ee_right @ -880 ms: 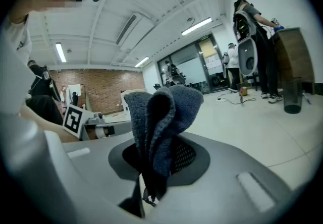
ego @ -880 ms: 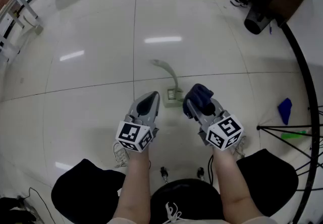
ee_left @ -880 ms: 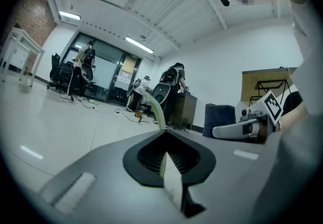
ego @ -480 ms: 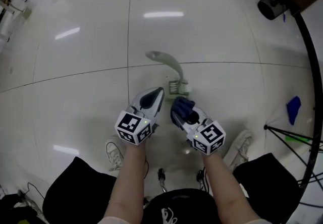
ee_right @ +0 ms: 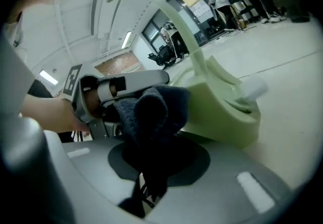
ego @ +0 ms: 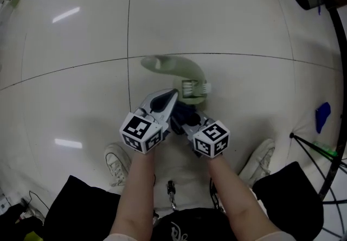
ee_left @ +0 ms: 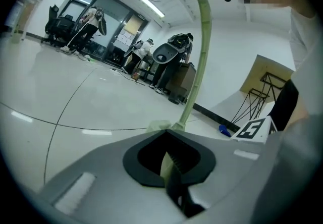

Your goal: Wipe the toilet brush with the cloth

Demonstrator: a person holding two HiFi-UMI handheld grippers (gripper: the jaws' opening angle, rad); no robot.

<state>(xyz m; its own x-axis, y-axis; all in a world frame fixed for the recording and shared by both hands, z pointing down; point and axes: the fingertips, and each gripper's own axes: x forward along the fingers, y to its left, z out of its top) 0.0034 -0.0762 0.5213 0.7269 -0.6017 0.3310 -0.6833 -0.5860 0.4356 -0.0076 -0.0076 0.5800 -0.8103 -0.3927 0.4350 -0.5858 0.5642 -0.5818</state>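
**Left gripper (ego: 165, 103) clamps the brush, right gripper (ego: 187, 120) brings the cloth**

Left gripper's jaws are closed on a thin pale-green part of the toilet brush (ee_left: 202, 41), whose long curved handle rises from them in the left gripper view. The right gripper, just to the right of it, is pinched shut on a bunched dark blue cloth (ee_right: 151, 109).

Largest in view is the glossy white tiled floor (ego: 81, 99), over which both grippers hang close together. Next comes the toilet brush, just beyond the grippers in the head view, with its handle arching to the far left and its white bristles (ego: 196, 89) to the right. The cloth sits between the two grippers, against the near side of the brush's green body.

The brush looks like light, stiff, smooth plastic, likely slippery under a wipe, so a firm hold low on the stem seems right. The cloth is soft and limp and should fold around the handle.

The left gripper's exact hold is covered in the head view. I cannot tell whether the cloth actually touches the brush.
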